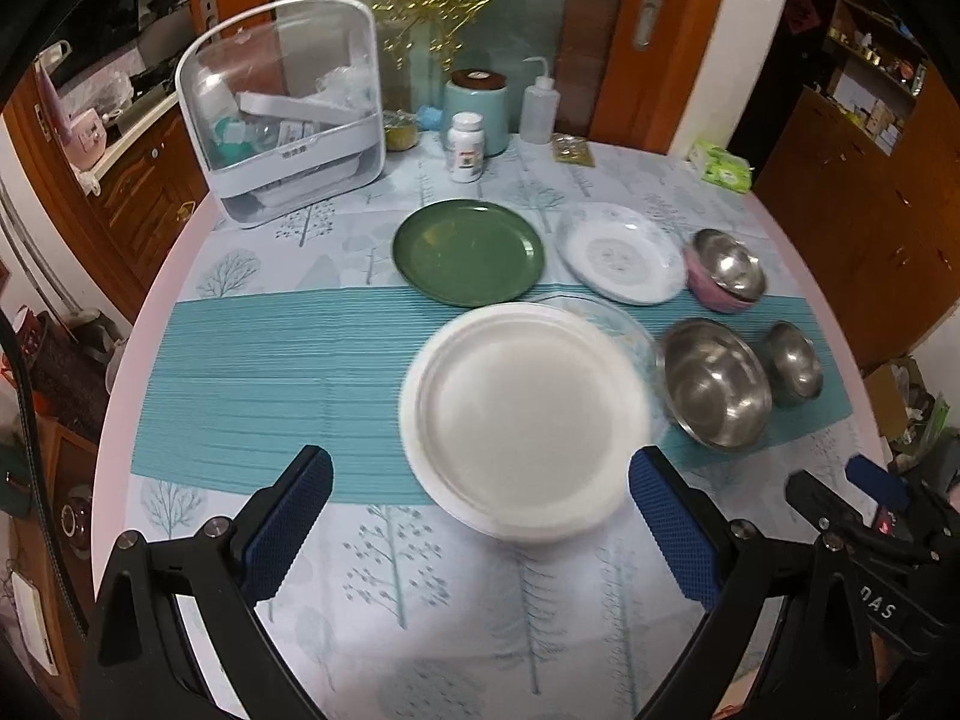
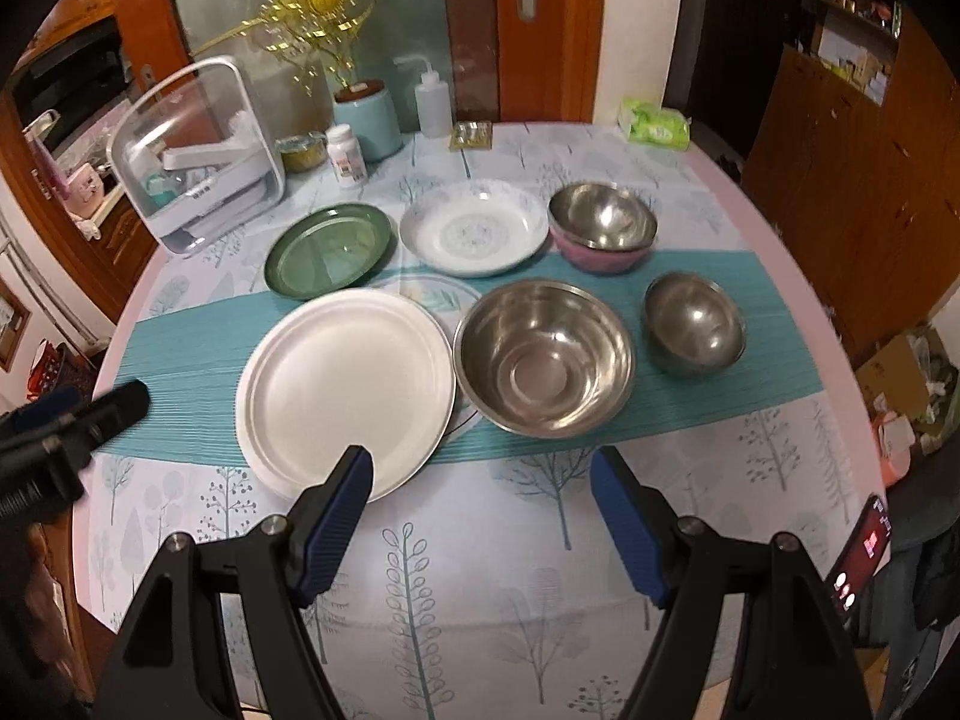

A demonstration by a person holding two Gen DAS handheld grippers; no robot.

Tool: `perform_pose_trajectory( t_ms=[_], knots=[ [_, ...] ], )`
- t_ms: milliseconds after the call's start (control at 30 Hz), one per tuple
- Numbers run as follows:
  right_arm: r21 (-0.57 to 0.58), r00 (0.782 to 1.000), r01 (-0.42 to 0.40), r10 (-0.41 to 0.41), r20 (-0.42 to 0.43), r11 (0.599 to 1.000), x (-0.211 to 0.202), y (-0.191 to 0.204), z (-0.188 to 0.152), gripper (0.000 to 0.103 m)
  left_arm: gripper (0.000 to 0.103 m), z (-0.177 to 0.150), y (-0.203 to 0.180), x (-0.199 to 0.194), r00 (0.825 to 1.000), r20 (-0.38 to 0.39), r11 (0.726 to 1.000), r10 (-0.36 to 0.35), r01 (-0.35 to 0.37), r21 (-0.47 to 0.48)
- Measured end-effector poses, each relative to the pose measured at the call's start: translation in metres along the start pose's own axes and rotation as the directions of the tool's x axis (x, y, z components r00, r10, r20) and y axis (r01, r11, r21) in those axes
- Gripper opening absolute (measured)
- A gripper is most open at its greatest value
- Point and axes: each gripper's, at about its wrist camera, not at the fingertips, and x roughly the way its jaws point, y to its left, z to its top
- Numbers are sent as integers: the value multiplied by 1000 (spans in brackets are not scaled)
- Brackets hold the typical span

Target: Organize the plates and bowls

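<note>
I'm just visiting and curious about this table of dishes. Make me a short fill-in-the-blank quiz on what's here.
1. The plate nearest the two tools is plain ____ in colour.
2. The far steel bowl sits nested inside a ____ bowl.
3. Both the left tool and the right tool have their jaws ____, holding nothing.
4. The large steel bowl stands directly to the ____ of the plain plate.

Missing words: white; pink; open; right

Plates [image 2: 345,387], bowls [image 2: 543,357] spread upright
</note>
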Motion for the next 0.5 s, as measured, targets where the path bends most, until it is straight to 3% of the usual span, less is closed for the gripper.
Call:
perform_pose_trajectory(
  t_ms=[300,500],
  knots=[
    [92,994,-20,30,-107,996,62,4,11,76,98,25,41,74,996,-90,998,5,0,59],
    [107,986,-13,31,-164,994,103,15,8,76,98,40,61,135,981,-187,997,-42,53,55]
  ],
)
